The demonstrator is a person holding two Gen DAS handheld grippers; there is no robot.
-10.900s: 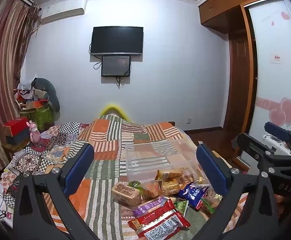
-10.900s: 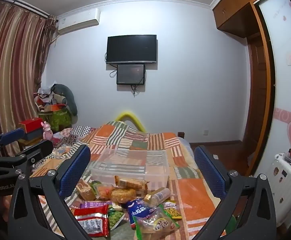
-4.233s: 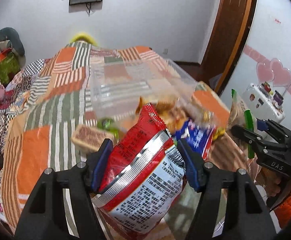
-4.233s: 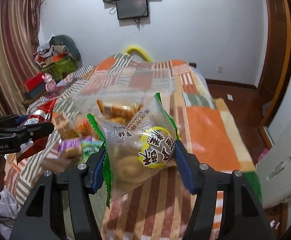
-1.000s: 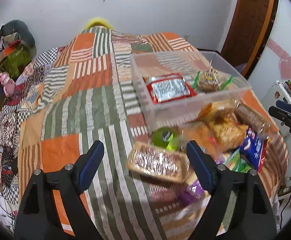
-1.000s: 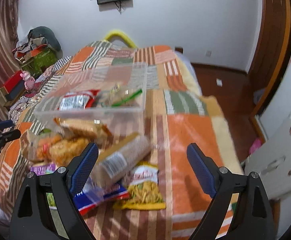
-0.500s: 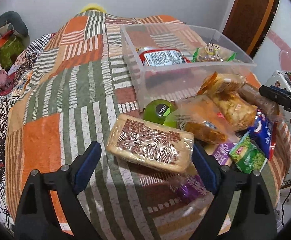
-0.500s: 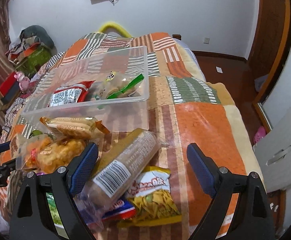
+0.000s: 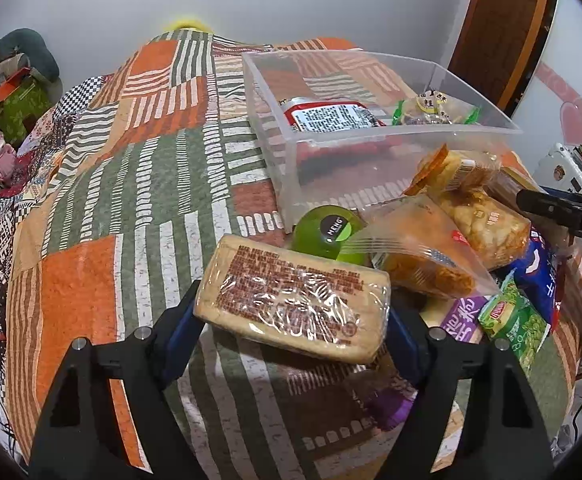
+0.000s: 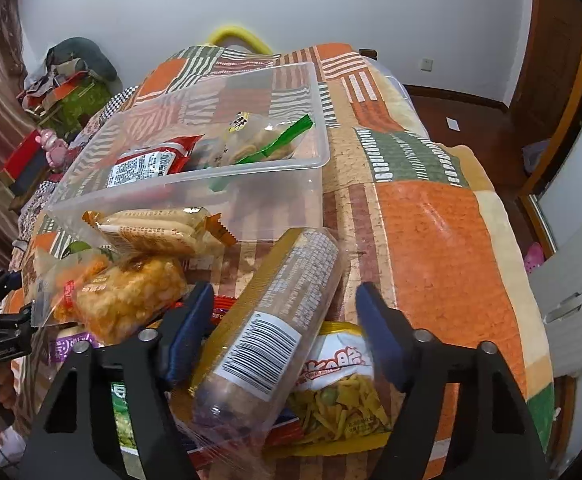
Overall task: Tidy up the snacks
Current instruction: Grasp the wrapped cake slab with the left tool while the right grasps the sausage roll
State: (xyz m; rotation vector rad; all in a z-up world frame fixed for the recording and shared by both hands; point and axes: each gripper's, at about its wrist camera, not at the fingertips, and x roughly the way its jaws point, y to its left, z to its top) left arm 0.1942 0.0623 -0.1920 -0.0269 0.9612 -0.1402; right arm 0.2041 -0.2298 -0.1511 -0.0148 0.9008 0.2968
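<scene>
My left gripper point(image 9: 291, 320) is shut on a flat tan biscuit pack point(image 9: 293, 304) wrapped in clear film, at the near edge of the snack pile. My right gripper point(image 10: 283, 320) stands around a long cylindrical biscuit roll point(image 10: 267, 320) with a barcode; its right finger is apart from the roll, so it is open. The clear plastic bin point(image 9: 371, 136) point(image 10: 195, 184) behind the pile holds a red packet point(image 9: 327, 116) point(image 10: 151, 160) and a green-edged cookie bag point(image 9: 431, 110) point(image 10: 259, 140).
Loose snacks lie on the patchwork bed: a green jar point(image 9: 331, 232), orange puffs bags point(image 9: 423, 256) point(image 10: 127, 296), a wafer pack point(image 10: 155, 228), a yellow chips bag point(image 10: 339, 392), a green pea pack point(image 9: 515, 324). The bed edge and floor are right.
Both grippers have moved down and closer to the pile. The left has closed on the tan biscuit pack; the right now straddles the biscuit roll, its jaws narrower.
</scene>
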